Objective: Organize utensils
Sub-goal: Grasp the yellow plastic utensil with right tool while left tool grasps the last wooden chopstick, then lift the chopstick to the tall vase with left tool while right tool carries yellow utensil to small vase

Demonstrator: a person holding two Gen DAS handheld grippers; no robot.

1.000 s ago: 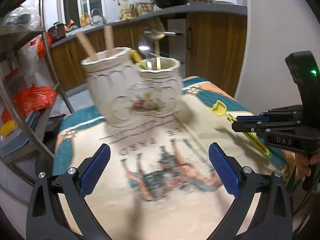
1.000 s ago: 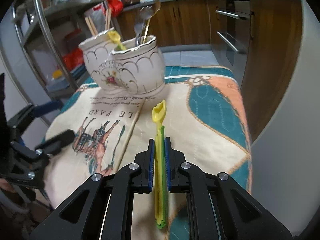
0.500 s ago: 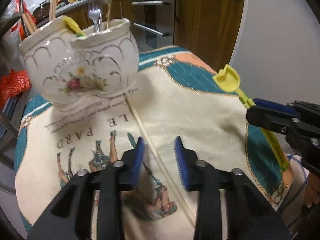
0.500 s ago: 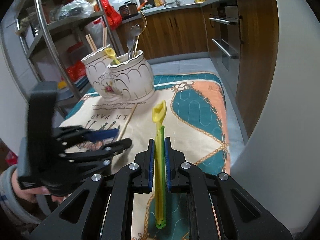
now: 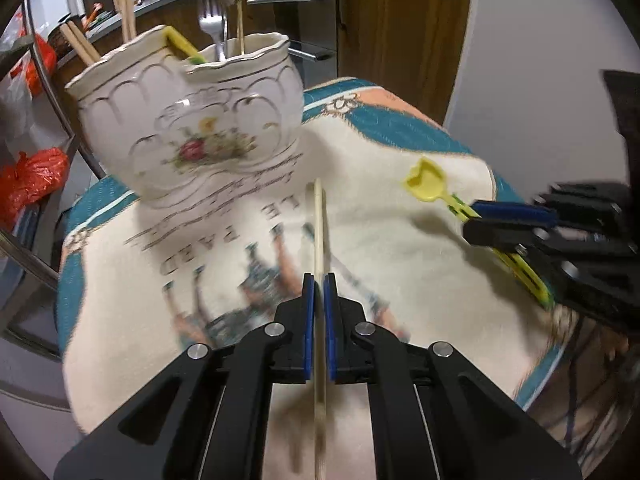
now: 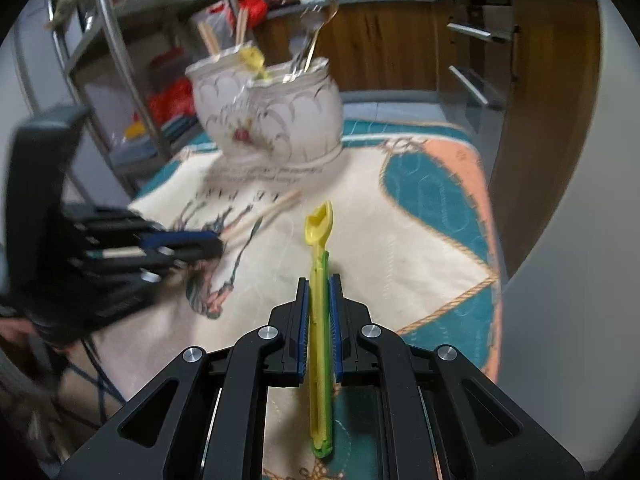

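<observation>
My left gripper (image 5: 319,280) is shut on a pale wooden chopstick (image 5: 318,224) that points toward the white ceramic utensil holder (image 5: 192,128). The holder has two compartments holding chopsticks, a yellow utensil and forks (image 5: 212,24). My right gripper (image 6: 319,280) is shut on a yellow-green plastic spoon (image 6: 318,228), held above the tablecloth. In the left wrist view the right gripper (image 5: 508,220) and the spoon (image 5: 426,184) sit to the right. In the right wrist view the left gripper (image 6: 192,242) with the chopstick (image 6: 268,212) is at left, and the holder (image 6: 272,120) stands beyond.
A printed cream and teal tablecloth (image 5: 400,240) covers the small table. A metal rack (image 6: 116,52) with red bags stands at the left. Wooden kitchen cabinets (image 6: 400,44) and a grey wall (image 5: 540,60) lie beyond the table's edges.
My left gripper has closed on the chopstick that lay on the cloth and moved closer to the holder. My right gripper still holds the spoon and has shifted slightly toward the holder.
</observation>
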